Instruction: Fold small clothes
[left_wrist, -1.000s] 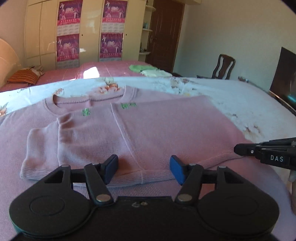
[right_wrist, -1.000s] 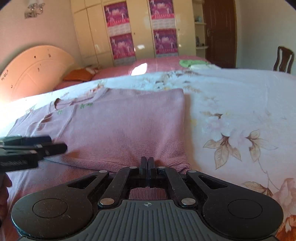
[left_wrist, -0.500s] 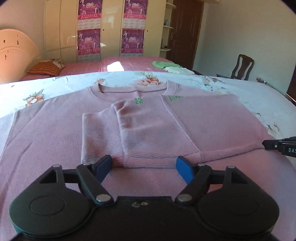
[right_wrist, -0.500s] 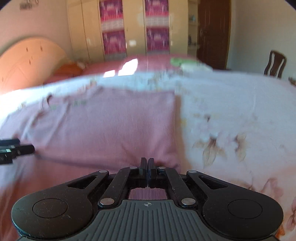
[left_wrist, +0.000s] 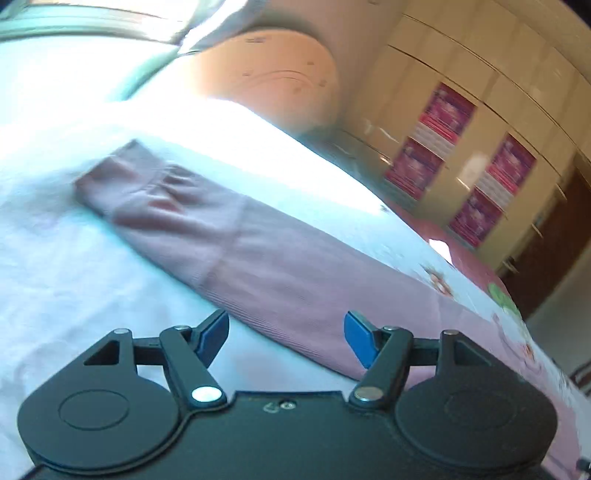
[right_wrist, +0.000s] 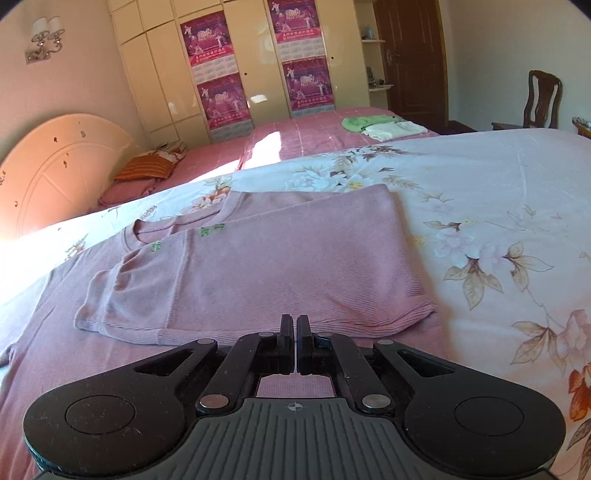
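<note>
A pink knit sweater (right_wrist: 280, 266) lies flat on the floral bedsheet (right_wrist: 498, 206), its right side and sleeve folded over the chest. My right gripper (right_wrist: 296, 332) is shut and empty, just before the folded hem. In the tilted, blurred left wrist view, the sweater's unfolded left sleeve (left_wrist: 229, 243) stretches out across the white sheet, cuff at the far left. My left gripper (left_wrist: 286, 334) is open, its blue pads (left_wrist: 356, 338) either side of the sleeve's near edge, holding nothing.
A second bed (right_wrist: 314, 136) with a pink cover stands behind, with folded green and white clothes (right_wrist: 384, 125) and an orange pillow (right_wrist: 147, 168). Wardrobes with posters (right_wrist: 221, 92) line the far wall. A wooden chair (right_wrist: 543, 98) stands at the right.
My left gripper has swung left and tilted, from facing the folded body to the outstretched left sleeve. My right gripper has pulled back slightly and stays shut.
</note>
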